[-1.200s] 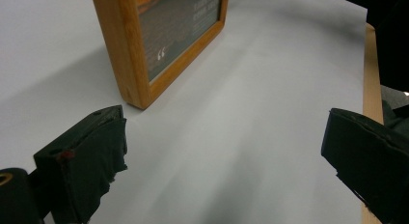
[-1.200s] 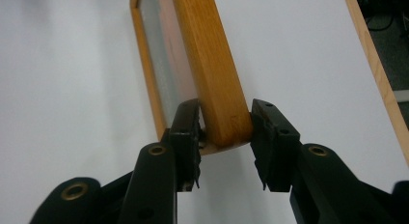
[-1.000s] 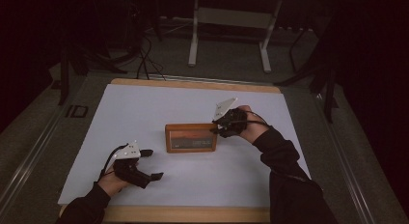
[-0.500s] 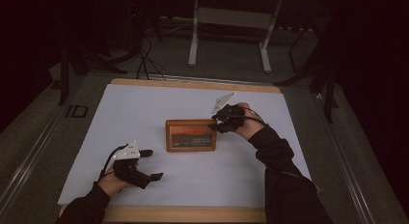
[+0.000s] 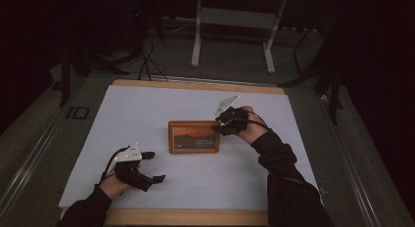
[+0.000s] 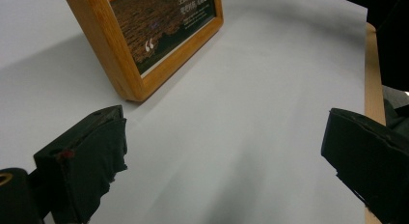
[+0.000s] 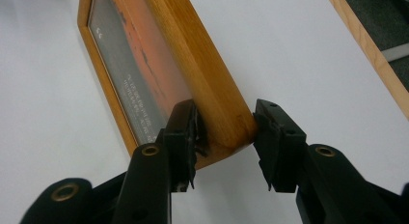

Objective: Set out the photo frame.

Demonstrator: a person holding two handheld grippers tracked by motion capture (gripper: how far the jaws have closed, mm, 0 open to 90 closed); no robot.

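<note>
The wooden picture frame (image 5: 194,137) stands propped mid-surface, its right end clamped between the right hand-held gripper (image 5: 221,124) pads, probably to steady or lift it, while the left hand-held gripper (image 5: 151,167) waits wide, empty, near its front-left corner.

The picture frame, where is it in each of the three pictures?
High view: the picture frame stands mid-table, with the right claw at its right end.
Left gripper view: top left, beyond the jaws.
Right gripper view: centre, its corner between the two jaws.
Shared landmark: the white table cover.
</note>
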